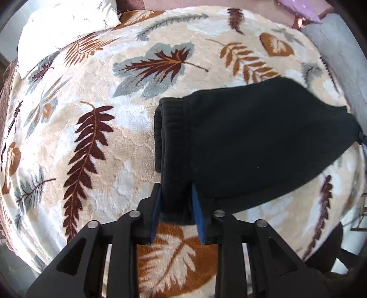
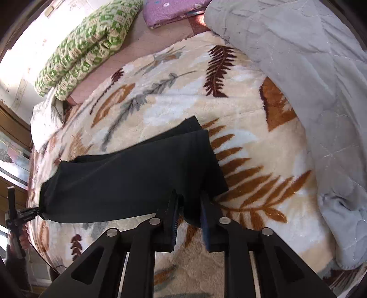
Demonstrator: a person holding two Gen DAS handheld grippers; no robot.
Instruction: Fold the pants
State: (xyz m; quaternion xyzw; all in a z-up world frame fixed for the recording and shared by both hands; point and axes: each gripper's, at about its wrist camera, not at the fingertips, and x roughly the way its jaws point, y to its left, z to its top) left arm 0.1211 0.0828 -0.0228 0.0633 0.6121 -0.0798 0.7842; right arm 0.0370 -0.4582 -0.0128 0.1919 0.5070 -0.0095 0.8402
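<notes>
Black pants (image 1: 240,142) stretched over a leaf-print fleece blanket (image 1: 110,137), held at both ends. Left gripper (image 1: 176,199) clamped on the ribbed waistband (image 1: 165,137) end, blue pads (image 1: 196,211) pressing dark fabric from either side. Waistband bunched and hanging just past the fingers, raised a little off the blanket. From the right wrist view, right gripper (image 2: 189,206) clenched on the cuff end of the pants (image 2: 137,174), two leg hems stacked one over the other near the fingers (image 2: 170,217). Cloth running away to the left as one long, slightly sagging band, lying doubled leg on leg. Far left in that view, left gripper (image 2: 27,212) visible, pinching the opposite end, a hand (image 2: 23,240) below it. Around the work: white pillow (image 1: 68,20) at the top left of the left wrist view; green-and-cream patterned quilt roll (image 2: 89,45) and a purple folded cloth (image 2: 169,11) beyond the blanket; grey quilted comforter (image 2: 309,91) heaped along the right side, overlapping the blanket's edge.
</notes>
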